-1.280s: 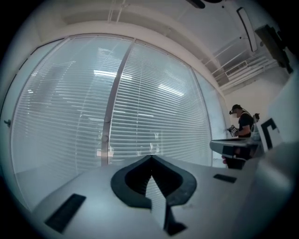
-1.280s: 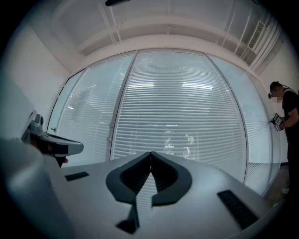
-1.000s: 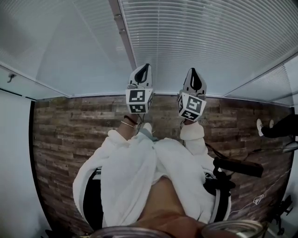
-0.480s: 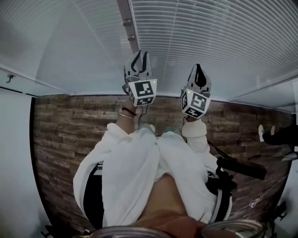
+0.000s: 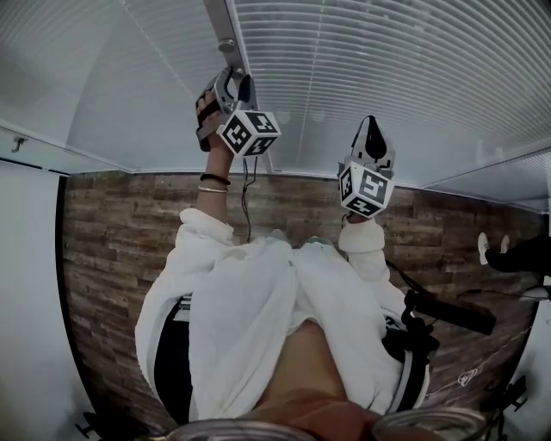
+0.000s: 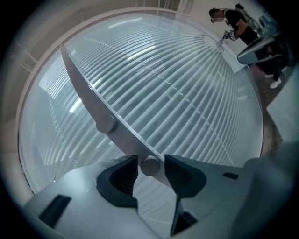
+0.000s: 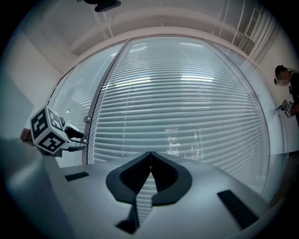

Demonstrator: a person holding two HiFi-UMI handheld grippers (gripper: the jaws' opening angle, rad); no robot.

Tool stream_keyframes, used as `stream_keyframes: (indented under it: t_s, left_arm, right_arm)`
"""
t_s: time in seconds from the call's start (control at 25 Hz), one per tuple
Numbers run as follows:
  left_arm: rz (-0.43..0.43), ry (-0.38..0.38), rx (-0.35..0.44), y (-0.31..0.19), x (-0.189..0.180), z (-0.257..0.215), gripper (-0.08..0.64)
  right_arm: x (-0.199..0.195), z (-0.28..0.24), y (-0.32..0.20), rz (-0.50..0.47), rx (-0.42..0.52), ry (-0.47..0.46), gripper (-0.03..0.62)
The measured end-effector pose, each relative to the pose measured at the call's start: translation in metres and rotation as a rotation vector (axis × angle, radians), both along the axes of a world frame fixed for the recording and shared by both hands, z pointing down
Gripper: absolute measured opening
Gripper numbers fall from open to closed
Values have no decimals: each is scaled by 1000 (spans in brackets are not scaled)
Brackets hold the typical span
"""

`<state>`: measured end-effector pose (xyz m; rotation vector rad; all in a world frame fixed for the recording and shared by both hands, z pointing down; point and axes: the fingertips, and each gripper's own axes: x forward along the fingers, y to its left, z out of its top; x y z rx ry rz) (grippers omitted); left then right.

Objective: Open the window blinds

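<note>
Left hand-held gripper (image 5: 234, 84) raised, jaws just opened, blind knob (image 6: 150, 166) between them

A floor (image 5: 120, 232) of brown wood planks runs across the scene, its boards mottled light and dark. At the left a plain white wall (image 5: 26, 301) meets it, and a small dark fitting (image 5: 19, 144) sits high on that side. At the far right a bystander's white shoe (image 5: 482, 247) and dark trouser leg (image 5: 521, 255) rest on the floor. Nearer, on the right, a long black object (image 5: 452, 312) lies on the planks, with a thin cable (image 5: 469, 375) looped close beside it. The bystander (image 6: 233, 21) stands far off to the right, in dark clothes. A dark fixture (image 7: 105, 5) hangs from the pale ceiling (image 7: 154, 18).
</note>
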<state>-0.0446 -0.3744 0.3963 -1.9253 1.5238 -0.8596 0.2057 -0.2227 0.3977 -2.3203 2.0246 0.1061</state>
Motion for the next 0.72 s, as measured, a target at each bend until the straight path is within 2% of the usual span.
stream_keyframes:
  t_s: [0.08, 0.24, 0.48, 0.52, 0.56, 0.6, 0.64, 0.72]
  left_arm:
    - [-14, 98, -7, -2, -2, -1, 126]
    - [-45, 485, -50, -5, -14, -5, 126]
    - [0, 954, -114, -7, -23, -6, 124]
    - [3, 1011, -129, -7, -25, -7, 124]
    - [2, 1017, -133, -7, -25, -8, 124]
    - [-5, 950, -115, -7, -26, -8, 124]
    - [-16, 811, -70, -6, -25, -8, 126]
    - [-26, 458, 46, -3, -18, -9, 137]
  right_arm:
    - [1, 0, 0, 1, 1, -2, 11]
    - [1, 0, -1, -2, 3, 9, 11]
    - [3, 10, -2, 3, -19, 9, 11]
    - [3, 11, -2, -1, -23, 9, 11]
    - [1, 12, -2, -6, -25, 10, 11]
    - [-1, 13, -3, -12, -28, 12, 11]
    - [-3, 14, -3, -17, -30, 14, 11]
    - [-5, 16, -4, -21, -31, 13, 11]
